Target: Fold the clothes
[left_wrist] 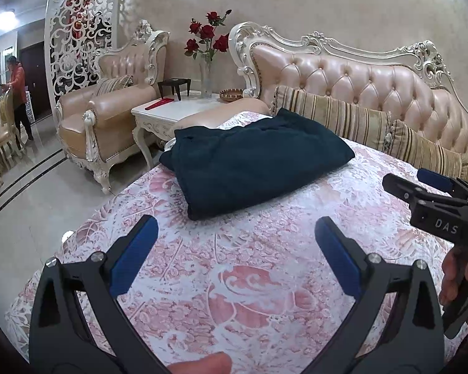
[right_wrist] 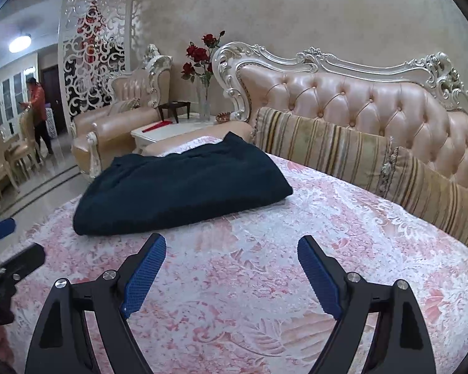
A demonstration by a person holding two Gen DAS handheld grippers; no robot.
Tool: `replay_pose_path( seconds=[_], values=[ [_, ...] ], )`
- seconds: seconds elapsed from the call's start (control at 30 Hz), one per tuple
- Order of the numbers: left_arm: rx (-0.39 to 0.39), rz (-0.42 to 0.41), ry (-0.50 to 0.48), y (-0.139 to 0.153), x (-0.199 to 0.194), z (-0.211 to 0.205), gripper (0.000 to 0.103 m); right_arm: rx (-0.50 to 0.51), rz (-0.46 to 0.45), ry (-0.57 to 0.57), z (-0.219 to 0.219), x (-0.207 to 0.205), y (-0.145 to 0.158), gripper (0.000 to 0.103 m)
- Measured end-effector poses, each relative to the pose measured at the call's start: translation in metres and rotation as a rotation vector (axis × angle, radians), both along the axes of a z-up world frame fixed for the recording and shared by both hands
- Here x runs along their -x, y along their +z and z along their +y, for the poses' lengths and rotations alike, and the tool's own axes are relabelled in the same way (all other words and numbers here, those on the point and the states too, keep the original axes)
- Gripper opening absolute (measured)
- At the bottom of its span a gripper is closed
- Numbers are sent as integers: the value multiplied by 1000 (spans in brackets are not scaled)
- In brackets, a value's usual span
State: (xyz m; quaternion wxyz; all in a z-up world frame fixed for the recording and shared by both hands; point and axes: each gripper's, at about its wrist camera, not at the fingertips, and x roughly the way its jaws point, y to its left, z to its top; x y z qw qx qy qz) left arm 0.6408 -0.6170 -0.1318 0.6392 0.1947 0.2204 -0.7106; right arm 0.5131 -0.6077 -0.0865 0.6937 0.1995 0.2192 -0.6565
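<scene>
Dark teal garment [left_wrist: 252, 162] lies folded at 12 o'clock on sofa cover [left_wrist: 249, 280]; left hand-held gripper [left_wrist: 237, 233] & right hand-held gripper [right_wrist: 232, 249] both wide open, empty. Fold looks done; next prob. fetch another item.

Your two wrist cameras are sitting side by side, both looking slightly downward across the sofa cover [left_wrist: 249, 268] toward the folded dark garment [left_wrist: 252, 162], sharing it and the sofa back [right_wrist: 352, 99].

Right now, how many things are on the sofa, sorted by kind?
Dark folded cloth: 1
Striped cushions: 2
Pink patterned cover: 1
Total: 4
</scene>
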Motion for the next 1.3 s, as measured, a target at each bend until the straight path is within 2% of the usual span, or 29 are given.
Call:
replay_pose_path(
  seconds=[0.2,0.47,1.3],
  values=[
    [-12,-13,3,-4,3,-3,101,-17,-53,13,-3,2,-3,87],
    [-19,-13,44,-5,-2,-5,101,-9,-33,54,-4,-12,-7,87],
    [3,-11,3,-6,6,1,99,-38,-29,75,-5,-17,-15,87]
  ],
)
